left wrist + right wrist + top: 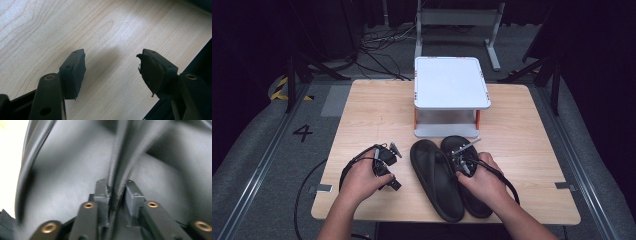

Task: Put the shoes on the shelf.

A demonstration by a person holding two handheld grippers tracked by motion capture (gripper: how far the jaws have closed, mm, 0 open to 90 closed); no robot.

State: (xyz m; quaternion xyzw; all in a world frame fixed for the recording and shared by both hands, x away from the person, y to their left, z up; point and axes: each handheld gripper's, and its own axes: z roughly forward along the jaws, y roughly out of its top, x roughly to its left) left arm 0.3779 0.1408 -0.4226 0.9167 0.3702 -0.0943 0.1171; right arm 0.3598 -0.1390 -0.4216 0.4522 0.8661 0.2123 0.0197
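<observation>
Two black flip-flops lie side by side near the front of the wooden table (372, 115): a left flip-flop (437, 182) and a right flip-flop (451, 142). My right gripper (461, 161) sits over the right flip-flop, partly under the person's hand. In the right gripper view, the right gripper (117, 192) is shut on the flip-flop's ribbed strap (120, 157), above the footbed (70, 170). My left gripper (395, 167) rests to the left of the flip-flops. It (112, 72) is open over bare wood (112, 30), nothing between its pads.
A white two-level stand (451, 82) with orange posts stands at the back centre of the table, just behind the flip-flops' toes. Cables trail from both grippers over the front edge. Dark floor, cables and metal frame legs surround the table.
</observation>
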